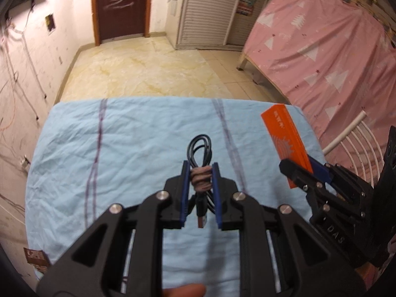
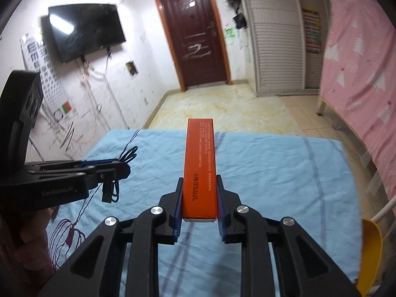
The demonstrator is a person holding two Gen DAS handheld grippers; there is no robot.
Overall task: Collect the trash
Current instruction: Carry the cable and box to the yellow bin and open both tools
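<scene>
My left gripper is shut on a bundled black cable tied with a brownish wrap, held above the light blue cloth. The cable's plug end hangs down between the fingers. My right gripper is shut on a long orange box, held level above the cloth. In the left wrist view the orange box and right gripper are at the right. In the right wrist view the left gripper with the cable is at the left.
The cloth covers a table that ends at a tiled floor. A pink-covered bed stands at the right, with a white rack beside the table. A yellow object is at the right edge. A door and TV are beyond.
</scene>
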